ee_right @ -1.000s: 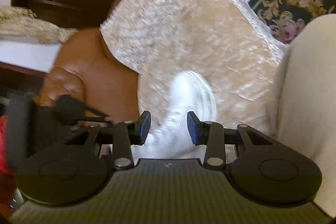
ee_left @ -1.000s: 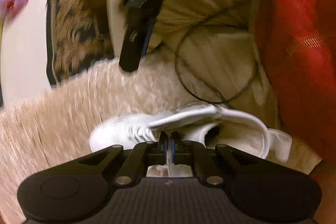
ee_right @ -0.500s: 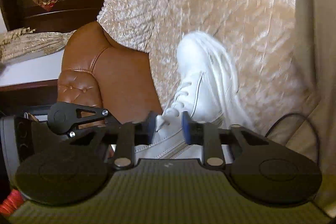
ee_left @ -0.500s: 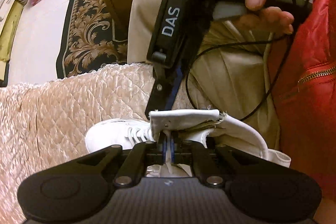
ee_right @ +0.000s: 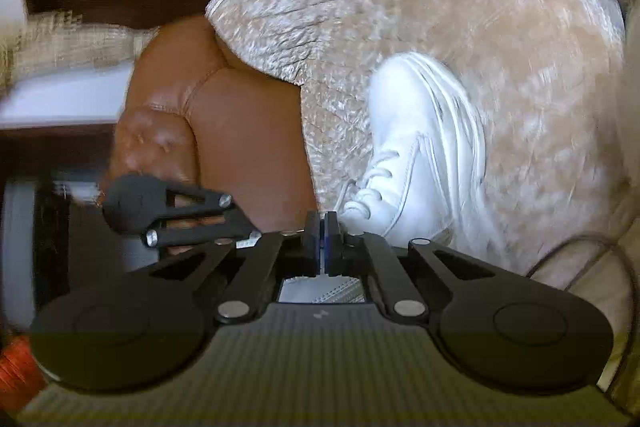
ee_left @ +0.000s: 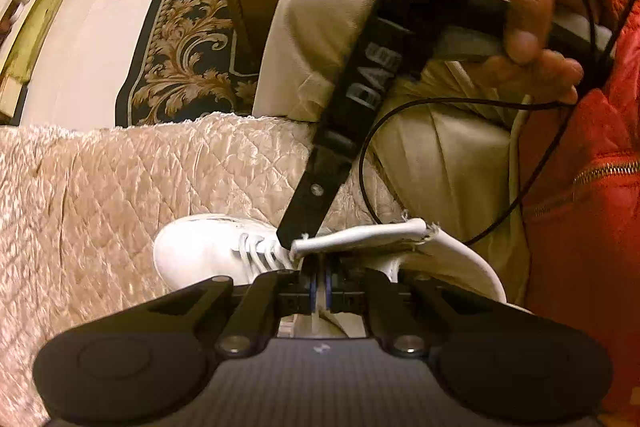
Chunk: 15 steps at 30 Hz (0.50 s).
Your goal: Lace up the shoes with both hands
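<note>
Jaws of my right gripper (ee_right: pixel 321 227) have just been closing and now stand pressed together at the throat of the white shoe (ee_right: pixel 420 147). A lace end (ee_right: pixel 346 193) runs down toward them, but I cannot tell whether it is actually pinched between the pads. A second ago these jaws stood wide apart on either side of the shoe. Jaws of my left gripper (ee_left: pixel 319 287) are closed on a thin white strand, most likely the other lace end, as they were a second ago. From the left wrist, my right gripper's tip sits touching the shoe's tongue (ee_left: pixel 360 237), which is lifted clear of the laces (ee_left: pixel 260 251).

The shoe lies on its sole on the quilted beige cover (ee_left: pixel 140 187), its toe pointing away from the person's trouser leg (ee_left: pixel 440 147) and red jacket (ee_left: pixel 592 207).

I judge that both hands now have a hold near the top eyelets, so pulling or threading can begin. If the right pads closed on nothing, that grasp must be retaken.
</note>
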Available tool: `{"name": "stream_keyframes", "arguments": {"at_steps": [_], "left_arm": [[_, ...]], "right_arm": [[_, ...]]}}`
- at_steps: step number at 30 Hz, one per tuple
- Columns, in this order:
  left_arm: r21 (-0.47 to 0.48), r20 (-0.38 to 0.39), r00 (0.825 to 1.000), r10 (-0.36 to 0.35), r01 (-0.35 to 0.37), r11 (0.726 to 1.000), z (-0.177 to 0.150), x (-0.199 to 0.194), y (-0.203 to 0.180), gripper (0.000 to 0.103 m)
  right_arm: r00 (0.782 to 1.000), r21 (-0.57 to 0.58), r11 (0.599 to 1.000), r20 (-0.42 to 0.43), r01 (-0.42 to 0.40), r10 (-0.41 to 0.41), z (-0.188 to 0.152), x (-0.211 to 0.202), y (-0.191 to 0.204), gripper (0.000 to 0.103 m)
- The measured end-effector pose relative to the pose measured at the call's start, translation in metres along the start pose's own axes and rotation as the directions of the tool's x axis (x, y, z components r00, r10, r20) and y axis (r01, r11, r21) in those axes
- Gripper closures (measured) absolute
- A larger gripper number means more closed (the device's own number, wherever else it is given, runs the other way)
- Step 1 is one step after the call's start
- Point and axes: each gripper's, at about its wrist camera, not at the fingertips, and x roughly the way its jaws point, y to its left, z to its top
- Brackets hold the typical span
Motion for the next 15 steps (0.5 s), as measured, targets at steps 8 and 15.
{"name": "stream_keyframes", "arguments": {"at_steps": [8, 15], "left_arm": [[-0.139, 0.042, 0.995, 0.093, -0.086, 0.986, -0.013, -0.021, 0.016, 0.036], [-0.395, 0.285, 0.958, 0.026, 0.093, 0.914, -0.041, -0.065, 0.050, 0.027]], "right_arm": [[0.902, -0.742, 0.521, 0.281, 0.421, -0.328, -0.050, 0.013, 0.101, 0.100], [0.704, -0.668, 0.239, 0.616, 0.704, -0.353, -0.045, -0.012, 0.111, 0.100]]}}
